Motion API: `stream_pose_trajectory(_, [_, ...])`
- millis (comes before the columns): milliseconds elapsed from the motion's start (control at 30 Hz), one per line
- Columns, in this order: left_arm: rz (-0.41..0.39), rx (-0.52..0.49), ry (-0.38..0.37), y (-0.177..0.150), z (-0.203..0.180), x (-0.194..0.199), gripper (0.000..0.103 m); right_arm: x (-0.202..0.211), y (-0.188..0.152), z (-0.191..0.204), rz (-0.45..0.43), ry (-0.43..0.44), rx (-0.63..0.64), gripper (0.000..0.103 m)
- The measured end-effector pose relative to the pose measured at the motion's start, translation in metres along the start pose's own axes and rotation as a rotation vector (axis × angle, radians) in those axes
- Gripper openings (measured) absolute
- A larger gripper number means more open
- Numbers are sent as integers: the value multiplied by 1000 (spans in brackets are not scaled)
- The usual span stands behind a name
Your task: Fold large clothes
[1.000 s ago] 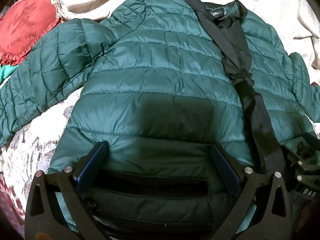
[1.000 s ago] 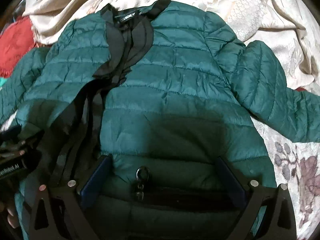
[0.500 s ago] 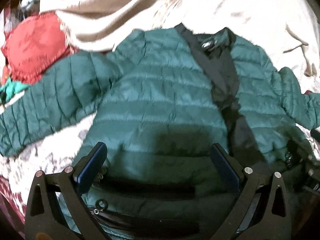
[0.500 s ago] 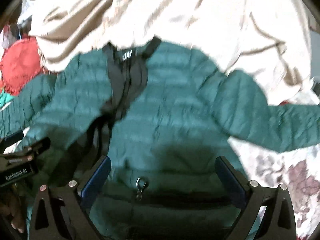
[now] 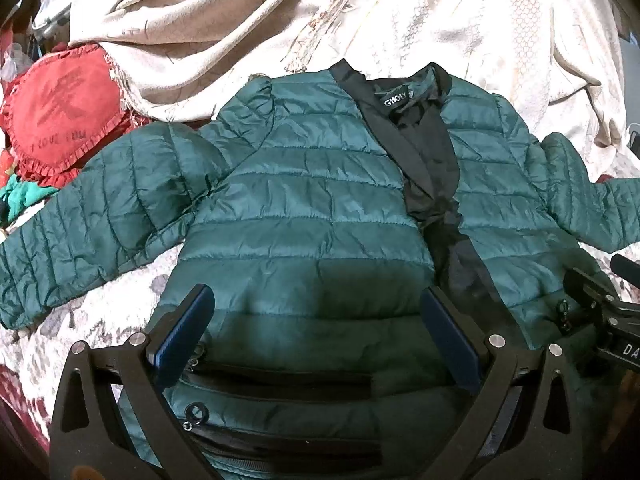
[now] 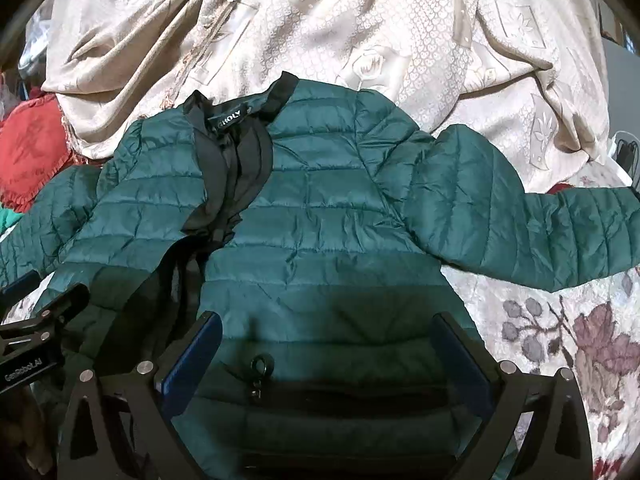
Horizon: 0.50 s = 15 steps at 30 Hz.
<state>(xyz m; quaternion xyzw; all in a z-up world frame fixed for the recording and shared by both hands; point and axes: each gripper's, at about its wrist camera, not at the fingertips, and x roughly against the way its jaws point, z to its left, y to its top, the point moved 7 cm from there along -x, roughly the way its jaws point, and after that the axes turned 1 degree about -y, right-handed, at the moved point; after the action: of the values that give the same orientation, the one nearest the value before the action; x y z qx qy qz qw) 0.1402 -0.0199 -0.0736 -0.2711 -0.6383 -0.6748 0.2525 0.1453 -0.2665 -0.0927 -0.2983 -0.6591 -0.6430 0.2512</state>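
A bed covered by a floral sheet [image 6: 568,332] carries everything here, with a cream patterned blanket [image 5: 248,20] heaped at the far side and a red frilled cushion [image 5: 60,108] at the far left. The green quilted jacket [image 5: 304,216] lies front-up and spread flat in the middle of the bed, collar away, black lining showing along the open front, the left sleeve [image 5: 92,216] and right sleeve [image 6: 520,216] both stretched outward. Compared with a second ago, both cameras have pulled back and up: much more blanket shows beyond the collar, and the jacket sits smaller in view, unmoved. The left hand-held gripper [image 5: 316,328] and right hand-held gripper [image 6: 328,356] each hover over the near hem with jaws spread wide, grasping nothing. That retreat suggests the smoothing-out is finished and the folding proper has not begun; a sleeve folded in across the chest looks the likely first move.
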Motion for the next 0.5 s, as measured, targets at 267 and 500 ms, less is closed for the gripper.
stream_pose_trajectory(267, [26,6,-7,-4,-1,-4,103,0,-1,0,4,1,0,103])
stream_pose_trajectory(500, [43,0,-15,-5,-2,-8,103,0,-1,1,2,3,0,103])
